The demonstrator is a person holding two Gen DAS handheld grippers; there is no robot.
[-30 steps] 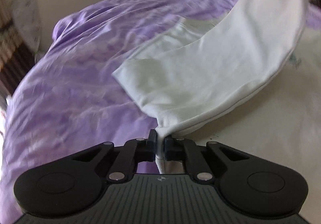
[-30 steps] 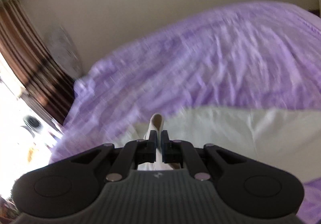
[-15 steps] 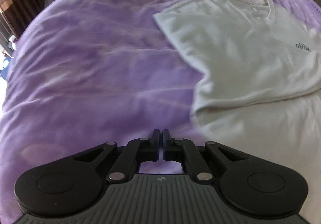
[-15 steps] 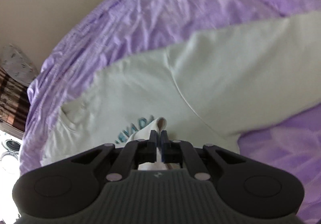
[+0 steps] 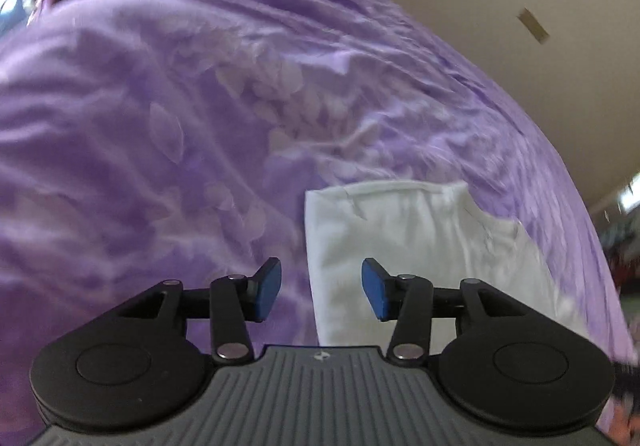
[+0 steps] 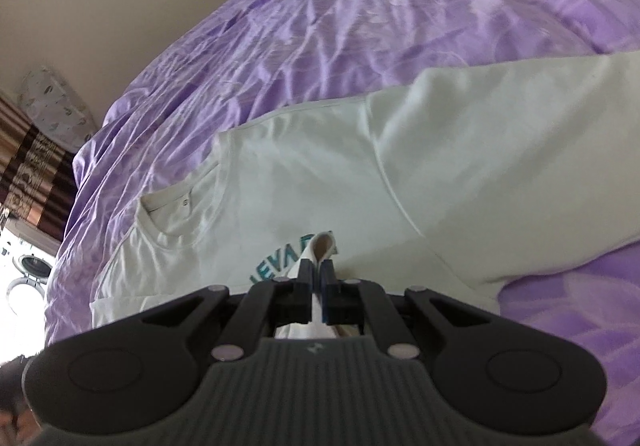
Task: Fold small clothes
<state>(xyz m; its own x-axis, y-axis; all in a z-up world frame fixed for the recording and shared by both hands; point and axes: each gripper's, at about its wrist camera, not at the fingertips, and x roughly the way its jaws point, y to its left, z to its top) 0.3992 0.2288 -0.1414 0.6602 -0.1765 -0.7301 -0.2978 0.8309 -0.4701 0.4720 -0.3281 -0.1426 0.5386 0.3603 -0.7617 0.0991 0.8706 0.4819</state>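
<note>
One white T-shirt [image 6: 304, 182], spread front-up across the purple bed cover [image 6: 360, 14], collar toward the bed's far left edge, one side already folded over the body. A pinch of its hem [image 6: 322, 246] clamped between the right gripper [image 6: 318, 292] fingers, probably to carry that edge across for the next fold. Left gripper [image 5: 321, 290] with fingers wide, holding nothing, poised over the shirt's straight edge [image 5: 316, 286], likely ready for a fresh hold. Counted: one shirt, two grippers, one printed teal logo [image 6: 280, 258], partly hidden.
</note>
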